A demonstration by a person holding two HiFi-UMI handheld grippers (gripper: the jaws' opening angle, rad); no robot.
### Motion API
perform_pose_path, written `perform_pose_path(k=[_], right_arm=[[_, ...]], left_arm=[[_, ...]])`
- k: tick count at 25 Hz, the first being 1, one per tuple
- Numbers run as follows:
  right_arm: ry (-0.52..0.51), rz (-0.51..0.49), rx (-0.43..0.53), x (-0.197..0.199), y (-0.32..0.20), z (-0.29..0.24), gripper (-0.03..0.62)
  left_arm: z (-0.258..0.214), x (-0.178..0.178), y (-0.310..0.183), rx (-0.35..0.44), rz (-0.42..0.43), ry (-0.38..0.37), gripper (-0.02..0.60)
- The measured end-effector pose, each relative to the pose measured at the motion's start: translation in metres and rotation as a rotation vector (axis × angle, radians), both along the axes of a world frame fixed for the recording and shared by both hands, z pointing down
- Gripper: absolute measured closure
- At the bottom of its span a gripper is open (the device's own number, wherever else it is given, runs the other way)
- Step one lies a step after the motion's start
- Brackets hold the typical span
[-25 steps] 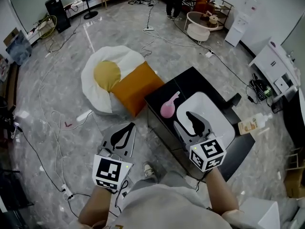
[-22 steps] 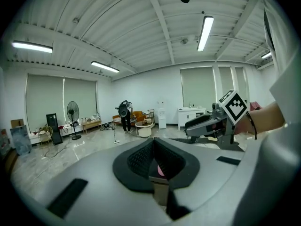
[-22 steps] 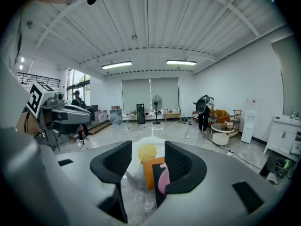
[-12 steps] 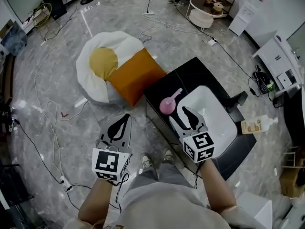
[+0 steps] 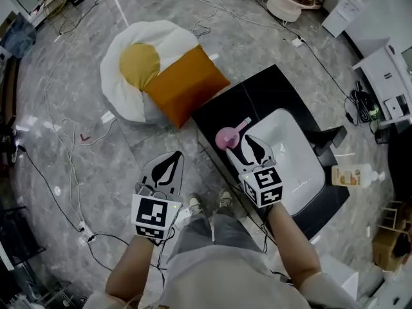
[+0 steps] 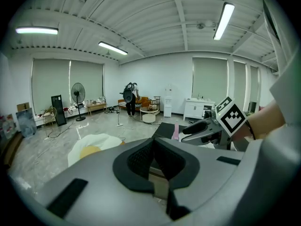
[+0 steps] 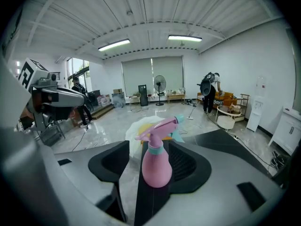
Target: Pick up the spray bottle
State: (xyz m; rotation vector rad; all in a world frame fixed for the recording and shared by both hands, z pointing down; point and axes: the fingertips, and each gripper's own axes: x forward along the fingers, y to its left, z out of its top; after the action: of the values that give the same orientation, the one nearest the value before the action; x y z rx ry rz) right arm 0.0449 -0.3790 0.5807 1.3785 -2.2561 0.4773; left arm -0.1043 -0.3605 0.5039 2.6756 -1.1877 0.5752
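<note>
While the pick-up is only at the approach stage, here's the layout: a black counter (image 5: 257,102) carries a white basin (image 5: 302,166). Over the counter's near edge hangs the right claw (image 5: 248,148), jaws spread wide and opening further, gripping nothing! The left claw (image 5: 166,172) hovers out over the floor, jaws together and empty, no part in this as far as I can judge. And the prize, the pink bottle (image 5: 228,136), stands upright on the counter just beside the basin. In the right gripper view it sits dead centre between the two jaws, ahead of them, with neither pad touching it. Lined up nicely! The next move, I'd say, calls for pushing forward until the pads flank the rounded body, squeezing shut on it, then lifting straight up.
</note>
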Motion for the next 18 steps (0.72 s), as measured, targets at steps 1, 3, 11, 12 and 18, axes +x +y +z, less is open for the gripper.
perform_pose_path(k=[1, 3, 11, 12, 18], right_arm=[[0.001, -0.004, -0.009, -0.001, -0.003, 0.006, 0.326], [0.025, -0.012, -0.026, -0.002, -0.009, 0.020, 0.326], [0.083, 0.010, -0.009, -0.004, -0.032, 0.049, 0.326], [0.077, 0.015, -0.008, -0.004, -0.034, 0.050, 0.327], [0.045, -0.011, -0.038, -0.004, -0.043, 0.049, 0.353]], left_arm=[[0.006, 0.003, -0.001, -0.017, 0.000, -0.002, 0.561], [0.015, 0.010, -0.002, -0.044, -0.002, 0.002, 0.561], [0.034, 0.013, 0.006, -0.089, -0.003, -0.022, 0.561], [0.035, 0.010, 0.006, -0.090, -0.009, -0.026, 0.561], [0.037, 0.005, 0.009, -0.103, -0.035, -0.031, 0.561]])
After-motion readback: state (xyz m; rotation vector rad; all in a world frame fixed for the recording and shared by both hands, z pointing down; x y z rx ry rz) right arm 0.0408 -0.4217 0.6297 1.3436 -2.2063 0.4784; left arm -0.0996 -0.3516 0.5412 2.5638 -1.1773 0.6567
